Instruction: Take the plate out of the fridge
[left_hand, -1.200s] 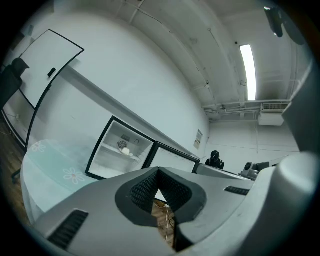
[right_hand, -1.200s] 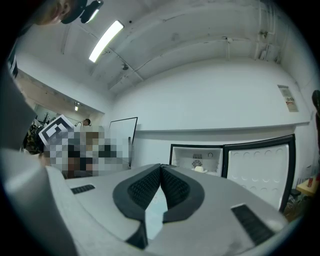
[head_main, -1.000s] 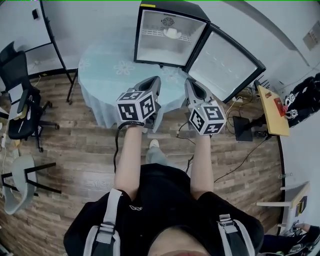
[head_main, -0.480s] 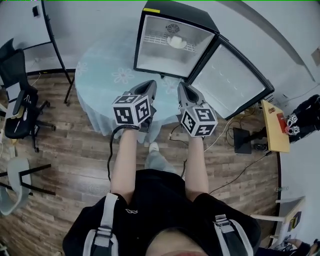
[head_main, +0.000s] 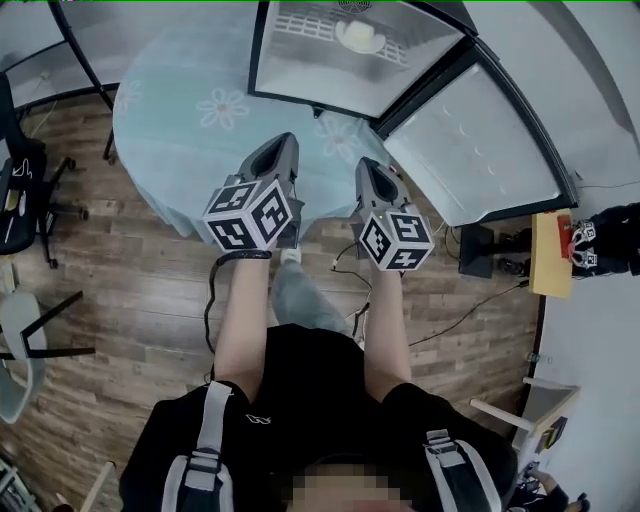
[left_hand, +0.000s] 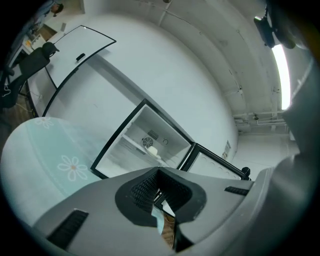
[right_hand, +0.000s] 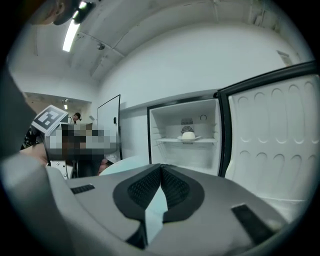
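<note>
A small black fridge (head_main: 262, 60) stands open on a round table, its door (head_main: 480, 140) swung out to the right. On its wire shelf sits a white plate (head_main: 360, 40) with a pale rounded item on it, also seen as the plate (right_hand: 188, 137) in the right gripper view and the plate (left_hand: 153, 151) in the left gripper view. My left gripper (head_main: 283, 152) and right gripper (head_main: 370, 172) are side by side over the table's near edge, short of the fridge. Both are shut with nothing between the jaws.
The round table carries a light blue cloth (head_main: 190, 120) with flower prints. An office chair (head_main: 15, 190) stands at the left, and cables (head_main: 450, 320) run over the wooden floor at the right. A whiteboard (left_hand: 75, 55) stands behind the table.
Both grippers and the head view have come closer to the table and fridge. The fridge now fills the top of the head view. The jaws stayed shut.
</note>
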